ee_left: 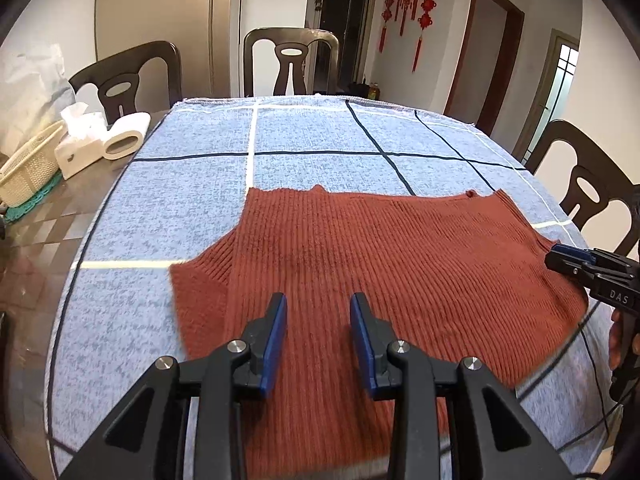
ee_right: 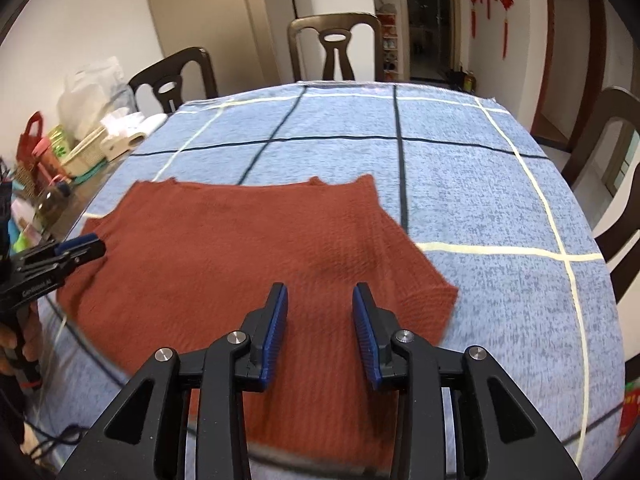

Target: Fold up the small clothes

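A rust-red ribbed knit garment [ee_left: 360, 248] [ee_right: 240, 240] lies spread flat on the blue checked tablecloth [ee_left: 312, 132] [ee_right: 480, 184]. Its short sleeves stick out at both sides, and its near hem runs under both cameras. My left gripper [ee_left: 319, 308] hovers over the garment's near left part with its blue pads apart and nothing between them. My right gripper [ee_right: 320, 298] hovers over the near right part, also open and empty. Each gripper shows at the edge of the other view: the right gripper [ee_left: 568, 258] by the right sleeve, the left gripper [ee_right: 82, 248] by the left sleeve.
Dark wooden chairs [ee_left: 290, 60] [ee_right: 336, 46] stand around the table. On the bare tabletop to the left sit a woven basket [ee_left: 28, 164], a white tissue box [ee_left: 78, 146], bags and bottles [ee_right: 44, 148]. The far half of the cloth holds nothing.
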`<state>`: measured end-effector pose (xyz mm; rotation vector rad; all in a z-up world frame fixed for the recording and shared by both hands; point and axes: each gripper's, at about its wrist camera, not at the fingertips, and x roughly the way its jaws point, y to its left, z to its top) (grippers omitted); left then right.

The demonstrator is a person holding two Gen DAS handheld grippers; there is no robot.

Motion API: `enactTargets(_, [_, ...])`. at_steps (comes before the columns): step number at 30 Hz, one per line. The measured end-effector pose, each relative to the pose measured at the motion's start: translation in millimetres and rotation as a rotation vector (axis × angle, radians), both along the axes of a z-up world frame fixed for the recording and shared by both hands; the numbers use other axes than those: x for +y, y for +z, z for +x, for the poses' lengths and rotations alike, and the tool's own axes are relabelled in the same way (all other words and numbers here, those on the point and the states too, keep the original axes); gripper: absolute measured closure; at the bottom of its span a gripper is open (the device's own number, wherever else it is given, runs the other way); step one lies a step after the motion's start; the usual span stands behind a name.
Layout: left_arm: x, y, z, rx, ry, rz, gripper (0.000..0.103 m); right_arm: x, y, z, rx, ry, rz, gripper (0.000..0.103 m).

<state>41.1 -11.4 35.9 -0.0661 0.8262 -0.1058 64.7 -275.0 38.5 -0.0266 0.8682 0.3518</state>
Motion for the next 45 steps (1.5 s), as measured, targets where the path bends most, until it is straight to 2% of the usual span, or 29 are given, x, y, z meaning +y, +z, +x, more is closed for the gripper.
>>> enactTargets(9, [-19,1,-24,-0.016,-0.043,-0.041,0.068,50,-1,-37,-0.026,0.163,-0.005,0.068])
enactTargets(13, [-38,-8,-26,0.005,-0.096,-0.048,0.066,77,-11,-42,-0.024,0.252,-0.046,0.068])
enactTargets(17, [-49,-11,-30,-0.003,-0.114,-0.013,0.061,88,-21,-42,-0.038,0.281,-0.113,0.067])
enactTargets(23, [-51,-9,-32,-0.001,-0.128,-0.036,0.057,80,-16,-47,-0.058,0.256,-0.112,0.067])
enactTargets(26, [-52,-11,-29,0.008,-0.115,-0.032,0.056,74,-19,-43,-0.031,0.241,-0.082,0.067])
enactTargets(30, [-45,-3,-29,-0.007,-0.081,-0.033,0.056,60,-8,-43,-0.074,0.19,-0.095,0.067])
enactTargets(36, [-34,-12,-24,0.017,-0.018,-0.02,0.056,23,-15,-25,-0.019,0.049,-0.065,0.067])
enactTargets(39, [-34,-11,-25,0.018,-0.013,-0.025,0.056,12,-13,-25,-0.008,0.032,-0.019,0.067])
enactTargets(45, [-26,-6,-25,0.013,0.01,-0.024,0.056,10,-8,-25,-0.026,0.011,-0.037,0.067])
